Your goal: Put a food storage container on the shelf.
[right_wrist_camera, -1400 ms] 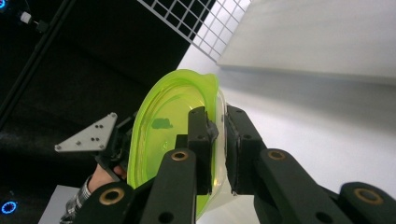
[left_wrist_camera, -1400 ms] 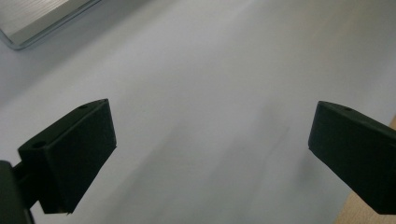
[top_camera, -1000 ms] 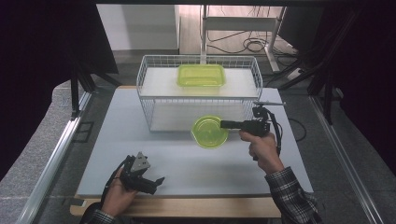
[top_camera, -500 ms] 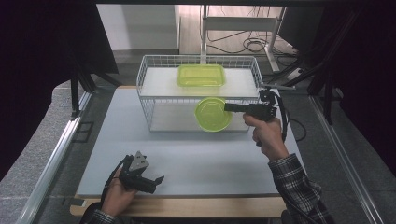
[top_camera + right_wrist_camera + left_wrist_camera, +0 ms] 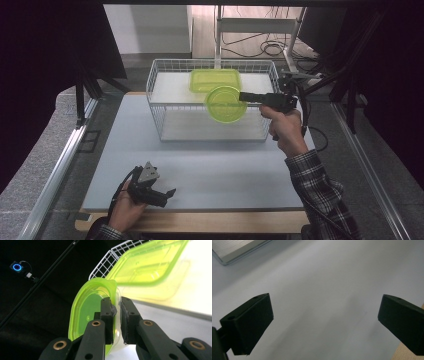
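My right gripper (image 5: 246,97) is shut on the rim of a round container with a lime green lid (image 5: 225,104), held in the air over the white wire basket (image 5: 155,102). In the right gripper view the jaws pinch the round container (image 5: 87,312) at its edge, tilted on its side. A rectangular lime green container (image 5: 215,79) lies inside the basket at the back, and the same rectangular container (image 5: 150,265) looms just beyond the held one. My left gripper (image 5: 167,196) rests low near the table's front left edge, open, with bare table between its jaws (image 5: 324,322).
The white table top (image 5: 225,170) spreads in front of the basket. A metal rail (image 5: 60,165) runs along the left side and another along the right. Cables and a white stand sit beyond the basket at the back.
My right gripper has carried the round container up and back, from the table in front of the basket to above the basket. The left gripper has stayed put.
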A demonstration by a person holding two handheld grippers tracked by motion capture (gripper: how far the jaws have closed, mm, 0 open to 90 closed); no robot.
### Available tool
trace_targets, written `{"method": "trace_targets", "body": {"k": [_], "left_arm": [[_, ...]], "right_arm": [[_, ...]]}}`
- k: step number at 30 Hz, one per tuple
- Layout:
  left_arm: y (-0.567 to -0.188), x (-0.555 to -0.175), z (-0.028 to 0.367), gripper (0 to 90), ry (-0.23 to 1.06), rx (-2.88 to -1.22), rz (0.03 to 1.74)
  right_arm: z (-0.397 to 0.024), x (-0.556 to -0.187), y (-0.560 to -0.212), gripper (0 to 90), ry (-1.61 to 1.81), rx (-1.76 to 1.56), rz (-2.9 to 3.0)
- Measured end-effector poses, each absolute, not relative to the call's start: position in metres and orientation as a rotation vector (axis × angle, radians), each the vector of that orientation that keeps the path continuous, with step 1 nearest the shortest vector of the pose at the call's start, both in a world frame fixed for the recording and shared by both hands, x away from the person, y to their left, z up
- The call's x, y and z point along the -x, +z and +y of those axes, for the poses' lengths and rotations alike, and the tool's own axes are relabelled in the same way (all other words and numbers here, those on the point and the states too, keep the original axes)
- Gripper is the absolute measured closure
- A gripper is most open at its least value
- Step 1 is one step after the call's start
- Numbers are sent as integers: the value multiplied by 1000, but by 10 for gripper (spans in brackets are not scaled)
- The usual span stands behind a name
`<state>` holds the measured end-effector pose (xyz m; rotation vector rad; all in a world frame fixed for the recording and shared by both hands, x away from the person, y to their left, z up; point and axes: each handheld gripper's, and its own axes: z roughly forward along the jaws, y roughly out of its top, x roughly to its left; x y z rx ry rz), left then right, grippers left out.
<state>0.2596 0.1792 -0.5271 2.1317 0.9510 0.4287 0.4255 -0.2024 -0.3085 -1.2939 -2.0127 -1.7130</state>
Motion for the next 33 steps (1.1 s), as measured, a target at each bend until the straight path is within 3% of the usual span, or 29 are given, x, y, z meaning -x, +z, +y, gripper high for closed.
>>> {"method": "trace_targets", "body": {"k": [21, 33], "left_arm": [[-527, -259, 178, 0, 432, -2139, 947], [-527, -259, 177, 0, 444, -2154, 935]], "right_arm": [[-178, -459, -271, 813, -1785, 1386, -2034], [-165, -479, -269, 813, -1809, 1476, -2011]]}}
